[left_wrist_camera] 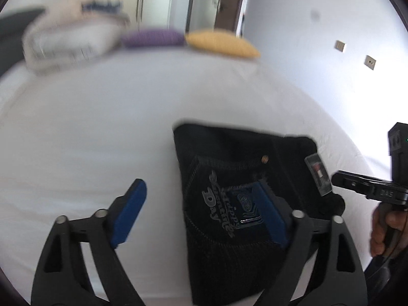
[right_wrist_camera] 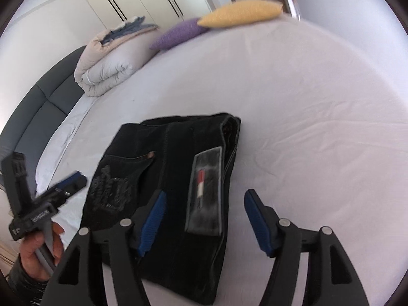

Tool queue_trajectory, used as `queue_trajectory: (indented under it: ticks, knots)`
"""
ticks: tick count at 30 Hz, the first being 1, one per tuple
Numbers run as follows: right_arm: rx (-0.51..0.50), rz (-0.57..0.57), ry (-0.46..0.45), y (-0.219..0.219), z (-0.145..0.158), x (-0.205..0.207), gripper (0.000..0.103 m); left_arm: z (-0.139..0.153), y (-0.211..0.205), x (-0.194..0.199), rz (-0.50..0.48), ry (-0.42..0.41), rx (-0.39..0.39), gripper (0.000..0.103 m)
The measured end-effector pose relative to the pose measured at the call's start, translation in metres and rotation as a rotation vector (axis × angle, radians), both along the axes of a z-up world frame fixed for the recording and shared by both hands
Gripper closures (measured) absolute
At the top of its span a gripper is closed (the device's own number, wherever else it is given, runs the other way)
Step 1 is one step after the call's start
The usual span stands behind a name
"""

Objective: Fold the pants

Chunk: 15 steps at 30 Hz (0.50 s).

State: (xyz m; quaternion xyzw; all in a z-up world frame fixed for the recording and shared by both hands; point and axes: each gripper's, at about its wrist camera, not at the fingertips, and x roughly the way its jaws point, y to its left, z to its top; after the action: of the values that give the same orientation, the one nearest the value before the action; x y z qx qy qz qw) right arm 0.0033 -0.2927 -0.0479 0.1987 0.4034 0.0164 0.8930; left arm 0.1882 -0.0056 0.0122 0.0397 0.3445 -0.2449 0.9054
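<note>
Folded black pants (right_wrist_camera: 178, 178) lie on the white bed (right_wrist_camera: 318, 102) — right tool (right_wrist_camera: 204, 219) open above them.

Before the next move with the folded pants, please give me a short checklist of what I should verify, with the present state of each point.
1. Left gripper open, holding nothing: ok; one pad hangs over the pants, the other over the sheet.
2. Right gripper open, no cloth pinched: ok.
3. Pants folded into a compact bundle: ok; the pocket print and the waistband label face up.
4. Pants lying fully on the bed sheet: ok in the right wrist view; the near edge is hidden behind the grippers.
5. Edges of the layers aligned: cannot tell; blurred.
6. Duvet and pillows clear of the pants: ok.
</note>
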Motion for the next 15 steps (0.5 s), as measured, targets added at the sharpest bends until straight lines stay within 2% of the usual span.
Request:
queue_trajectory:
  ticks: [4, 7, 10, 12, 15]
  knots:
    - [-0.109, -0.067, -0.112, 0.017, 0.041, -0.045, 0.018, 0.048, 0.011, -0.052, 0.080, -0.225, 0.053, 0.000]
    - [-0.216, -0.126, -0.215, 0.031, 0.078, -0.075, 0.001, 0.088, 0.032, -0.099, 0.142, -0.361, 0.063, 0.000]
    - [-0.344, -0.187, -0.348, 0.046, 0.118, -0.107, 0.000, 0.115, 0.044, -0.146, 0.191, -0.486, 0.026, 0.000]
    - [-0.434, -0.228, -0.432, 0.059, 0.142, -0.127, 0.000, 0.131, 0.055, -0.172, 0.221, -0.520, 0.004, 0.000]
    - [-0.541, -0.258, -0.547, 0.075, 0.175, -0.156, 0.000, 0.146, 0.064, -0.191, 0.204, -0.491, 0.028, 0.000]
